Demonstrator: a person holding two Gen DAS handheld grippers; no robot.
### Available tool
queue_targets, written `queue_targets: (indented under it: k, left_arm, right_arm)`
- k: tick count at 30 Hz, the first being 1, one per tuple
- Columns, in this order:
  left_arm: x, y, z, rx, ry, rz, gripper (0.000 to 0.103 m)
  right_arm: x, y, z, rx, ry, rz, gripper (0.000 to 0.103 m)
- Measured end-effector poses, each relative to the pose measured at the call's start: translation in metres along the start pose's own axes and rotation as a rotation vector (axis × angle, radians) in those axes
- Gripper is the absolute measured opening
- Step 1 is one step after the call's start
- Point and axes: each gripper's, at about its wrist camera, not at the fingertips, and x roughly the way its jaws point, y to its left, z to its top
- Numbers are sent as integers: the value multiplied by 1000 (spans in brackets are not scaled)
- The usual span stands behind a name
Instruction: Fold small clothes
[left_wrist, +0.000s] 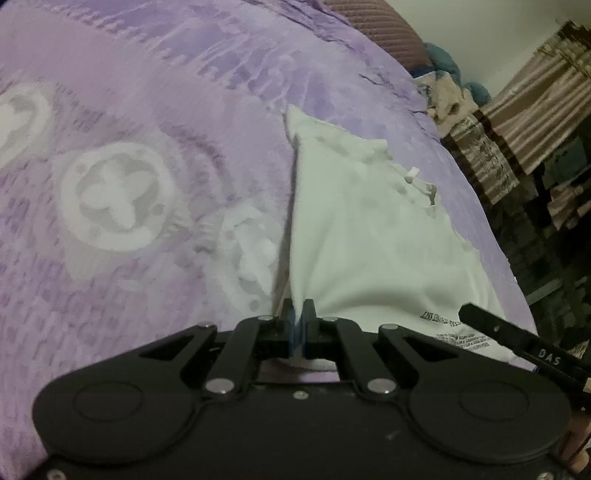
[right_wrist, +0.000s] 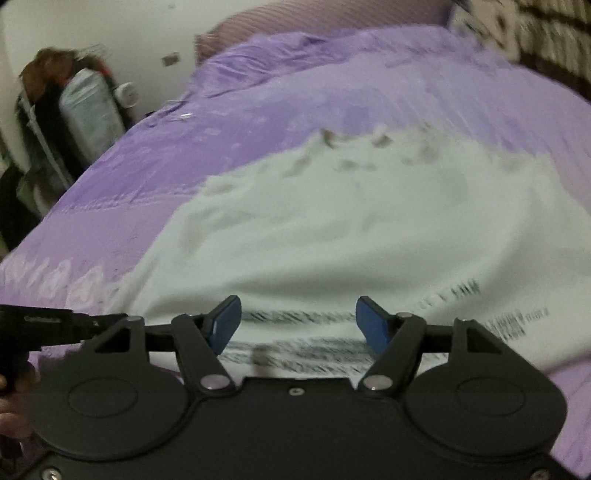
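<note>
I am pinching the white shirt's (left_wrist: 369, 229) edge in my closed left tongs (left_wrist: 299, 314) on the bed (left_wrist: 147, 110); my right tongs (right_wrist: 298, 321) are hanging open, empty, needing the opposite corner next.

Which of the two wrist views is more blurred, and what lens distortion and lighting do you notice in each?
Right wrist view: strong motion blur smears the white garment and its printed text; the right gripper stays sharp. Left wrist view: steadier, the left gripper crisp. Both: fisheye bends the purple bedspread; dim, flat indoor light.
</note>
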Motion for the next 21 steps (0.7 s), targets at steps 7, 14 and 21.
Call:
queue_targets:
  k: [7, 14, 21]
  left_arm:
    - [10, 20, -7, -24, 26, 6, 9]
    - [-12, -10, -4, 69, -25, 103, 46]
    - [-66, -84, 7, 297, -275, 272, 66]
  right_arm:
    - [51, 29, 1, -7, 137, 60, 67]
    - [66, 42, -25, -74, 73, -44, 68]
    - [6, 26, 10, -131, -133, -65, 50]
